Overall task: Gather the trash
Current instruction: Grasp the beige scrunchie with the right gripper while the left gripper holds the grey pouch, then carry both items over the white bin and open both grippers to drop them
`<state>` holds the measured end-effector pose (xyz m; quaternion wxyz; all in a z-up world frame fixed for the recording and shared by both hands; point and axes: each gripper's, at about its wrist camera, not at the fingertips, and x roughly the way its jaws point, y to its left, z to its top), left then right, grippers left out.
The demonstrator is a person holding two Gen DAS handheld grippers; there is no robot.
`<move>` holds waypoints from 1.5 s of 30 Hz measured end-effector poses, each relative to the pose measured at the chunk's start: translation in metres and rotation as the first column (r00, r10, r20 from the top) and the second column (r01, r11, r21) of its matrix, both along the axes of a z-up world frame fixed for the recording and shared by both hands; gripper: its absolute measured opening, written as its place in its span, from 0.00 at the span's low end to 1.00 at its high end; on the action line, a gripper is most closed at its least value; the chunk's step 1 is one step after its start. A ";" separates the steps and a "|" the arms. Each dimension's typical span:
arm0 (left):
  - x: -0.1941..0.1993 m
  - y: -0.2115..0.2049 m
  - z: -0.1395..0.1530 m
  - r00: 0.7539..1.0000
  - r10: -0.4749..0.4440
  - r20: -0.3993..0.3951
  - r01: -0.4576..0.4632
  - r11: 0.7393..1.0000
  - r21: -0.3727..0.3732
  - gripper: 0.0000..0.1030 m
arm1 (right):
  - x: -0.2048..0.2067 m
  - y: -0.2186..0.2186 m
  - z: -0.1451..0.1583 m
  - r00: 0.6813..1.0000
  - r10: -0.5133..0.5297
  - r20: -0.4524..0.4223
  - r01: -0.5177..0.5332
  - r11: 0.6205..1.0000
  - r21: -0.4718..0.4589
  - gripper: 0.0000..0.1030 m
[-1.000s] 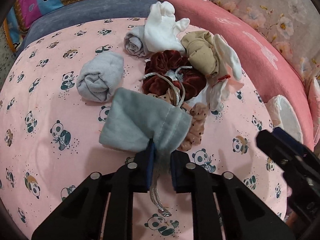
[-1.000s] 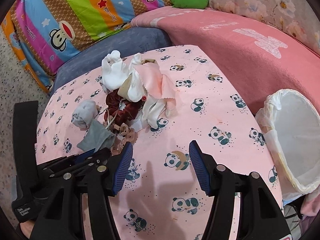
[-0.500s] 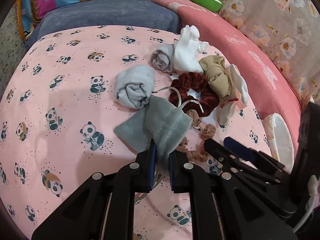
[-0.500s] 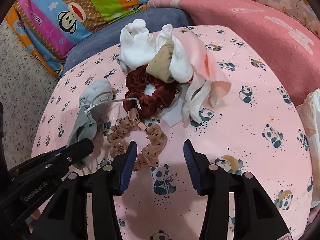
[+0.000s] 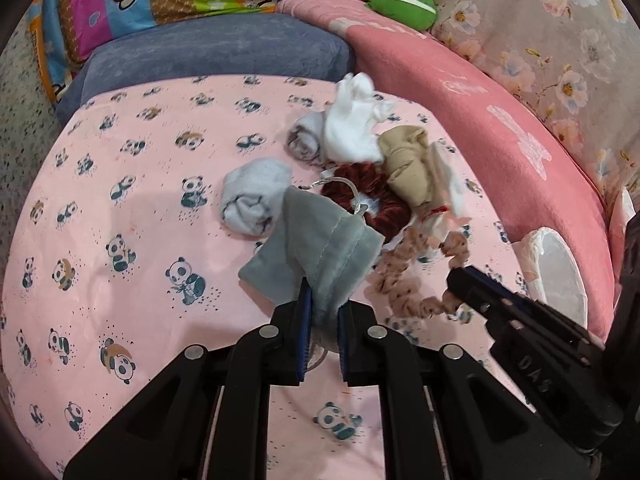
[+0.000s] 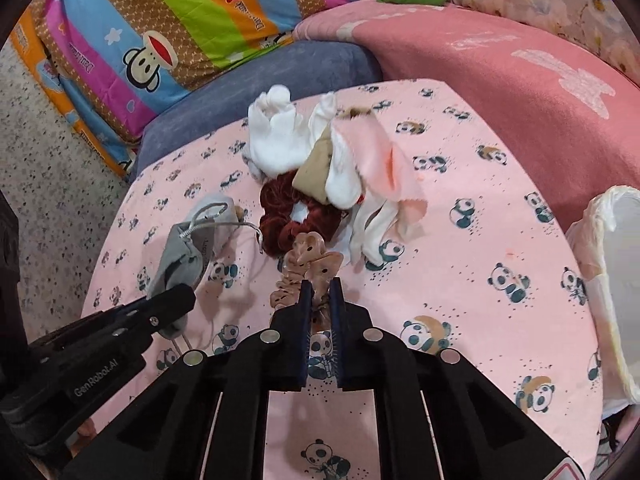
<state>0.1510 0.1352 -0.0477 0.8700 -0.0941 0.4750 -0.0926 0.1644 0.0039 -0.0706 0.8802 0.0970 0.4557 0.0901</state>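
On the pink panda-print cover lies a heap of soft items. My left gripper [image 5: 323, 304] is shut on a grey drawstring pouch [image 5: 316, 248], held a little above the cover. In the right wrist view the pouch [image 6: 180, 264] hangs from the left gripper [image 6: 180, 296], its silver cord trailing. My right gripper [image 6: 320, 288] has its jaws closing, and the pads pinch the near end of a tan dotted scrunchie [image 6: 308, 256]. The same scrunchie [image 5: 404, 280] shows in the left wrist view beside the right gripper [image 5: 460, 280].
Behind the scrunchie are a maroon scrunchie [image 6: 280, 208], white socks [image 6: 276, 136], a beige cloth [image 5: 404, 164] and a pink cloth [image 6: 376, 152]. A rolled grey sock [image 5: 252, 196] lies left of the pouch. A white-lined bin [image 6: 612, 280] stands at the right edge.
The right gripper went from wide open over bare cover to closed on the tan scrunchie. The left gripper rose with the grey pouch, which now hangs off the cover.
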 end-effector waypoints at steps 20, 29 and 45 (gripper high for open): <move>-0.028 -0.143 0.094 0.953 -0.230 0.198 0.226 0.973 0.046 0.11 | -0.071 -0.148 0.128 0.933 -0.237 0.270 0.231 0.971 0.053 0.10; -0.039 -0.207 0.103 0.920 -0.325 0.217 0.315 0.946 0.078 0.11 | -0.102 -0.223 0.131 0.894 -0.353 0.277 0.346 0.935 0.074 0.10; -0.051 -0.287 0.097 0.876 -0.440 0.199 0.425 0.898 0.112 0.11 | -0.133 -0.308 0.104 0.845 -0.476 0.245 0.465 0.879 0.104 0.10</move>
